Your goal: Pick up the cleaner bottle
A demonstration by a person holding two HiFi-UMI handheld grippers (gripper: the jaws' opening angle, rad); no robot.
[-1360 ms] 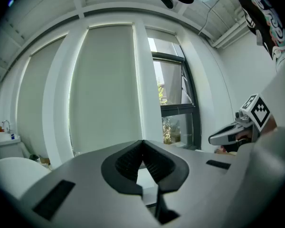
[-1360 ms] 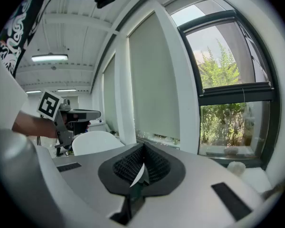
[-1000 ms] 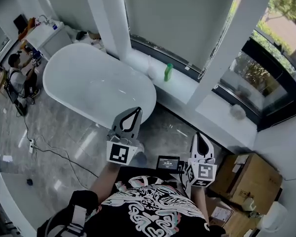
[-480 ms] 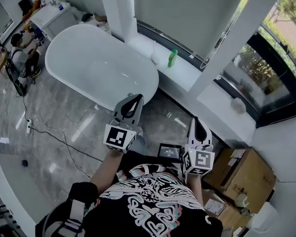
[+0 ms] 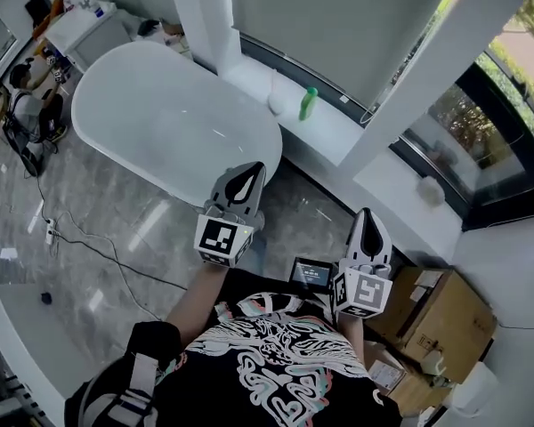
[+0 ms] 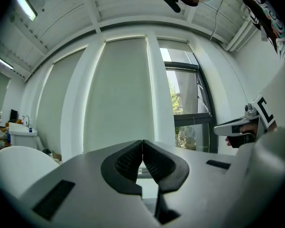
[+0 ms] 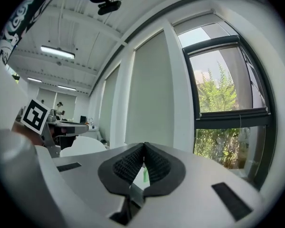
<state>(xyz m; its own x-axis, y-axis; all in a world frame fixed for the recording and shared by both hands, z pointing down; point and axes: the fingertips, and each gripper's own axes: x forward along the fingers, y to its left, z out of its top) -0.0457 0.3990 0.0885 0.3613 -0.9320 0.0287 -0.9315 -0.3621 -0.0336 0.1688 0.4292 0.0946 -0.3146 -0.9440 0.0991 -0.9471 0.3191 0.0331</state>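
Still closed on nothing, left gripper (image 5: 253,169) and right gripper (image 5: 370,215) stay far from the cleaner bottle (image 5: 308,103).

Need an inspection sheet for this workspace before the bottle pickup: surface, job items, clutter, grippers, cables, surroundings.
Surface: white window ledge behind the bathtub.
Job's things: green bottle upright on the ledge, untouched.
Clutter: white round object beside the bottle; cardboard boxes at lower right.
Grippers: left gripper and right gripper both shut, empty, well short of the bottle.
Cables: black cable across the floor.
Surroundings: large window; person at far left.
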